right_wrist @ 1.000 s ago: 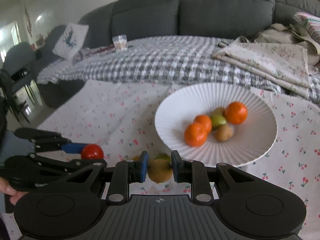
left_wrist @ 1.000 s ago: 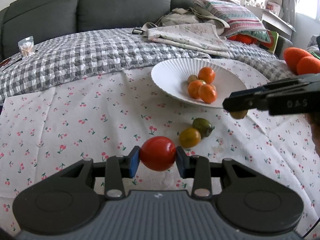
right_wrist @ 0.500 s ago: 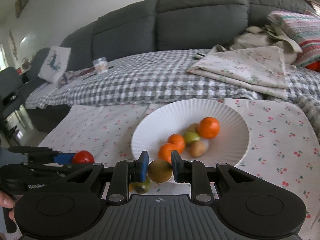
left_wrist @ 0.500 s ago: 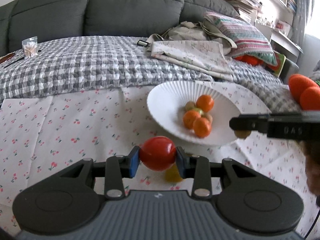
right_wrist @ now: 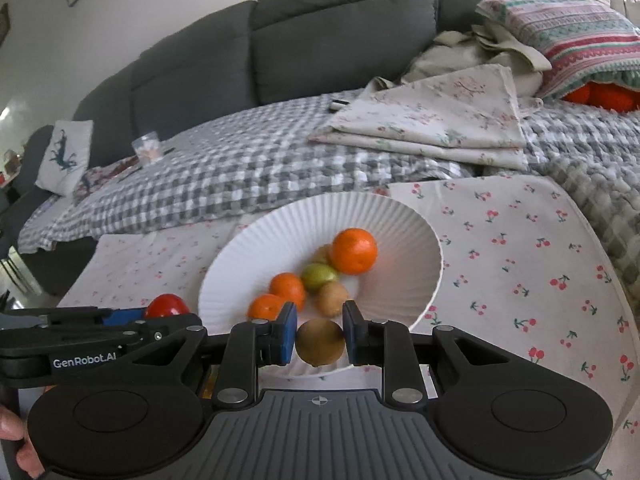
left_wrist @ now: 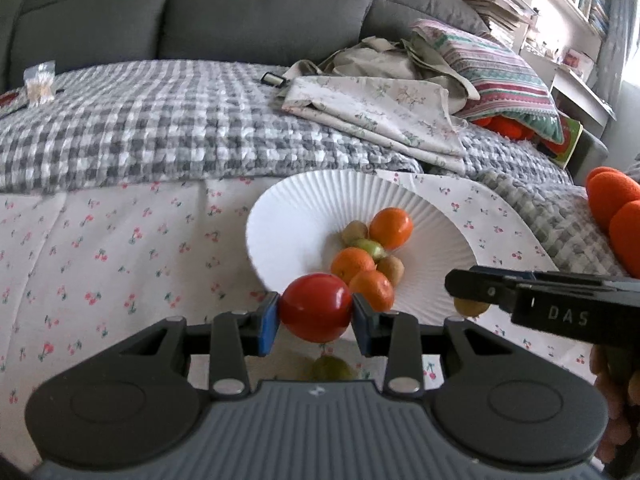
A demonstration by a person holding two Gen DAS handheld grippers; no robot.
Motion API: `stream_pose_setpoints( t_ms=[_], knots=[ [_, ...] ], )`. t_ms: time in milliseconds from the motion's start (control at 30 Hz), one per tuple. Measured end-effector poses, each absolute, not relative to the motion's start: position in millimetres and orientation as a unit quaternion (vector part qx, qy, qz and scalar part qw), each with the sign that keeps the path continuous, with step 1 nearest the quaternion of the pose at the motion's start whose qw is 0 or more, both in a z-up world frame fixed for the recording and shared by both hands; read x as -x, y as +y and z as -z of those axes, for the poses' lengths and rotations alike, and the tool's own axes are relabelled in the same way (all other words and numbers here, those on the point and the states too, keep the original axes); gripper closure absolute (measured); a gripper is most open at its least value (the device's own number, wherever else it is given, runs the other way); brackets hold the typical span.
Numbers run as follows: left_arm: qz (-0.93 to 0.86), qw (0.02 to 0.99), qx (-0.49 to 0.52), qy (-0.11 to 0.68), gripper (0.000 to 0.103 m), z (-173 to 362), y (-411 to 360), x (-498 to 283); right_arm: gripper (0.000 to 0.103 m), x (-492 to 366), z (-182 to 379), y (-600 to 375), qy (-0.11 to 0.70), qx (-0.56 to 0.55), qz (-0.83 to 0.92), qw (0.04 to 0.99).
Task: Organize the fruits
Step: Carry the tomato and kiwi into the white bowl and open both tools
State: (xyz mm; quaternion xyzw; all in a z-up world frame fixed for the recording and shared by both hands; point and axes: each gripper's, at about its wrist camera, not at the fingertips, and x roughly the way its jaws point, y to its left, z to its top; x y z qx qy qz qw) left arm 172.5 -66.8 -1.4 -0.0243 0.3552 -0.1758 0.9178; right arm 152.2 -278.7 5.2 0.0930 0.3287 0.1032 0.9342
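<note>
My left gripper [left_wrist: 315, 314] is shut on a red tomato [left_wrist: 316, 307] and holds it just in front of the near rim of a white ribbed plate [left_wrist: 296, 208]. My right gripper [right_wrist: 320, 338] is shut on a brown kiwi [right_wrist: 320, 342] above the plate's near rim [right_wrist: 384, 216]. The plate holds several fruits: oranges [right_wrist: 354, 250], a green fruit [right_wrist: 319, 276] and kiwis [right_wrist: 333, 298]. In the left wrist view the right gripper [left_wrist: 464, 300] enters from the right with the kiwi [left_wrist: 470, 307]. A green fruit [left_wrist: 330, 368] lies on the cloth below my left gripper.
The plate sits on a cherry-print cloth [left_wrist: 120, 248]. Behind it lie a grey checked blanket [left_wrist: 160, 128], folded floral fabric [left_wrist: 380, 116], a striped pillow [left_wrist: 500, 68] and a grey sofa [left_wrist: 240, 4]. Orange plush things [left_wrist: 616, 208] are at the right.
Both grippers have moved forward and up towards the plate, each still holding its fruit. The loose fruits on the cloth have slipped beneath the left gripper's view.
</note>
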Motion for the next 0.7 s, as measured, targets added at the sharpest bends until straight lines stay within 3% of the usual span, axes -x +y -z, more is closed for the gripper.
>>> stream_pose_setpoints(
  t_ms=[267, 400, 467, 500, 700],
  knots=[
    [0.173, 0.92, 0.011, 0.353, 0.067, 10, -77, -181, 0.077, -159, 5, -277, 0.332, -0.096, -0.101, 0.933],
    [0.178, 0.92, 0.013, 0.349, 0.066, 11, -74, -182, 0.068, -161, 7, -279, 0.335, -0.105, -0.097, 0.931],
    [0.176, 0.921, 0.016, 0.346, 0.044, 10, -72, -182, 0.063, -161, 7, -281, 0.334, -0.113, -0.096, 0.931],
    [0.173, 0.924, 0.019, 0.34, 0.04, 9, -70, -181, 0.062, -160, 6, -283, 0.333, -0.115, -0.094, 0.931],
    [0.175, 0.927, 0.032, 0.329, 0.038, 0, -61, -177, 0.058, -160, 5, -286, 0.337, -0.122, -0.083, 0.93]
  ],
)
